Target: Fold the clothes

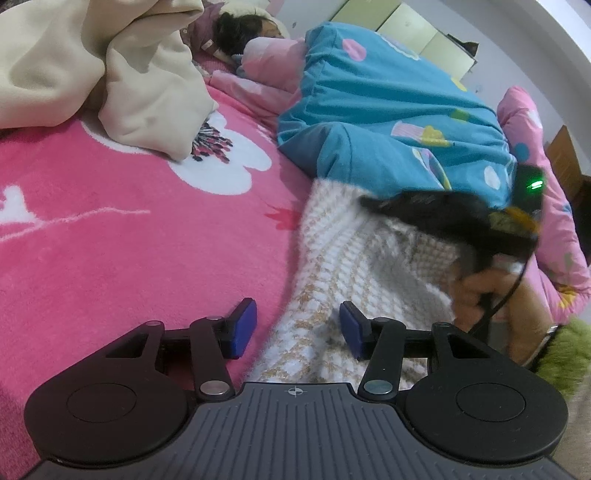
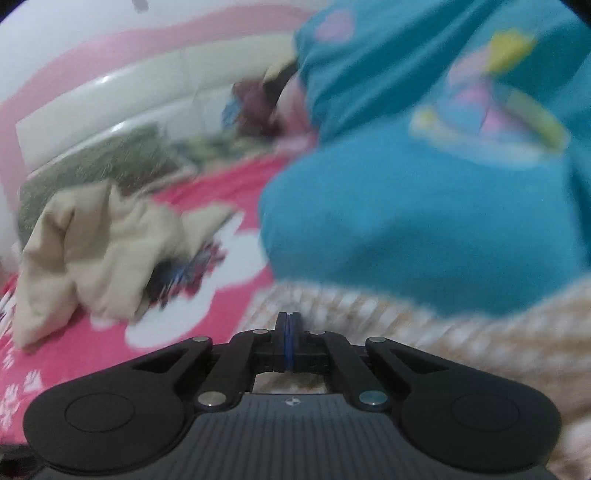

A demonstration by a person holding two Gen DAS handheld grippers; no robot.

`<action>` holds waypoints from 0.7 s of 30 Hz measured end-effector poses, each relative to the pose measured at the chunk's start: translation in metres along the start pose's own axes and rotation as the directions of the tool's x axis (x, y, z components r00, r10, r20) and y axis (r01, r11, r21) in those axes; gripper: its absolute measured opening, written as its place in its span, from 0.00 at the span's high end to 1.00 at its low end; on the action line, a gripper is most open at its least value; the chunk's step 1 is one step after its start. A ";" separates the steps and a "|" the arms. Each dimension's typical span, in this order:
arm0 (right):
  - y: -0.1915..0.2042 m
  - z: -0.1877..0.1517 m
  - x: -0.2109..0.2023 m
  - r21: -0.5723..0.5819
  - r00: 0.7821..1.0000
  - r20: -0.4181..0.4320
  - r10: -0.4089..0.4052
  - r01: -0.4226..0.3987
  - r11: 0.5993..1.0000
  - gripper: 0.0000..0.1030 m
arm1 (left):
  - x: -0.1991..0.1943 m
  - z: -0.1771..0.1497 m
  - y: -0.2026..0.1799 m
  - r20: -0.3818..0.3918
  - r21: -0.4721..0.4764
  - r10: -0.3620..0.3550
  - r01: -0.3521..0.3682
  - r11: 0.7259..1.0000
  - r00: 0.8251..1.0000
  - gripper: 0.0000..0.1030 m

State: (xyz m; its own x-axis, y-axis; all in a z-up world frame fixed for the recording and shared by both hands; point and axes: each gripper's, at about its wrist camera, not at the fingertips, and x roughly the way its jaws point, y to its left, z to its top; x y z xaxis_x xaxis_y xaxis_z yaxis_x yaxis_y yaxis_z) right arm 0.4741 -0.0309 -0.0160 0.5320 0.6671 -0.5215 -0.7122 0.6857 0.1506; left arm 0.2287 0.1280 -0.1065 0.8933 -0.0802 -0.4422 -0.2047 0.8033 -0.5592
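A white and tan knitted garment [image 1: 354, 258] lies on the pink bed cover [image 1: 129, 240]. My left gripper [image 1: 298, 325] is open, its blue pads either side of the garment's near left edge, just above it. My right gripper [image 1: 373, 203] shows in the left wrist view as a dark blurred shape over the garment's far part, held by a hand [image 1: 480, 291]. In the blurred right wrist view my right gripper [image 2: 289, 323] has its jaws pressed together over the knitted garment [image 2: 406, 325]; whether cloth is between them is hidden.
A crumpled cream garment [image 1: 122, 77] lies at the back left, also in the right wrist view [image 2: 96, 243]. A blue patterned quilt [image 1: 388, 110] covers a person lying at the back, head [image 1: 240, 29] on a pillow. A pink quilt [image 1: 546, 206] is at right.
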 end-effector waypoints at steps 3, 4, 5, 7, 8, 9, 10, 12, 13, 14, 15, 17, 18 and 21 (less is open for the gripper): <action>-0.003 -0.001 -0.051 -0.026 0.993 0.046 -0.107 0.109 0.994 1.00 | 0.000 0.000 -0.001 0.000 0.000 0.000 0.000 1.000 1.000 0.51; -0.003 -0.005 -0.069 -0.044 0.991 0.045 -0.130 0.131 0.990 1.00 | 0.001 0.000 -0.001 0.000 0.001 0.001 -0.001 1.000 1.000 0.50; -0.003 -0.008 -0.086 -0.061 0.987 0.044 -0.152 0.154 0.986 1.00 | 0.001 0.000 -0.001 0.001 0.001 0.002 -0.002 1.000 1.000 0.50; 0.003 -0.033 -0.111 -0.099 0.989 -0.008 -0.146 0.144 0.985 1.00 | 0.001 0.000 -0.001 0.002 -0.001 0.000 0.000 1.000 1.000 0.50; 0.003 -0.048 -0.118 -0.111 0.986 -0.033 -0.165 0.160 0.981 1.00 | 0.000 0.000 -0.001 0.004 -0.004 -0.002 0.002 1.000 1.000 0.50; 0.002 -0.063 -0.124 -0.122 0.980 -0.056 -0.191 0.183 0.976 1.00 | 0.000 0.000 0.000 0.007 -0.006 -0.005 0.005 1.000 1.000 0.50; -0.008 -0.079 -0.127 -0.099 0.967 -0.082 -0.241 0.232 0.968 1.00 | -0.001 0.000 0.000 0.012 -0.006 -0.005 0.006 1.000 1.000 0.50; -0.035 -0.110 -0.132 -0.039 0.927 -0.140 -0.348 0.346 0.937 1.00 | -0.004 0.001 -0.002 0.030 0.001 -0.002 0.002 1.000 1.000 0.50; -0.052 -0.118 -0.146 0.055 0.923 -0.123 -0.364 0.372 0.927 1.00 | -0.007 0.003 -0.006 0.043 0.014 0.010 -0.010 1.000 0.999 0.49; -0.071 -0.125 -0.164 0.166 0.924 -0.093 -0.371 0.382 0.909 1.00 | -0.010 0.005 -0.009 0.057 0.029 0.024 -0.026 0.999 0.998 0.49; -0.082 -0.128 -0.178 0.240 0.911 -0.076 -0.405 0.411 0.880 1.00 | -0.014 0.007 -0.016 0.083 0.058 0.034 -0.039 0.998 0.996 0.49; -0.093 -0.131 -0.203 0.291 0.884 -0.039 -0.465 0.456 0.841 1.00 | -0.020 0.012 -0.034 0.134 0.133 0.038 -0.056 0.989 0.990 0.49; -0.096 -0.131 -0.213 0.296 0.875 -0.026 -0.484 0.469 0.832 1.00 | -0.018 0.015 -0.045 0.137 0.175 0.033 -0.057 0.983 0.990 0.49; -0.098 -0.133 -0.225 0.303 0.880 0.015 -0.475 0.449 0.841 1.00 | 0.007 0.020 -0.078 0.086 0.316 0.051 -0.076 0.946 0.995 0.50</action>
State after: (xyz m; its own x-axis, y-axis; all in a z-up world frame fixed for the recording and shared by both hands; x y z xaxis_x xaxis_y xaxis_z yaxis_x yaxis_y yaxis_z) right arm 0.3633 -0.2874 -0.0252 0.8134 0.2655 -0.5176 -0.2211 0.9641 0.1470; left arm 0.2586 0.0767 -0.0521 0.9129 0.0121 -0.4080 -0.1349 0.9523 -0.2736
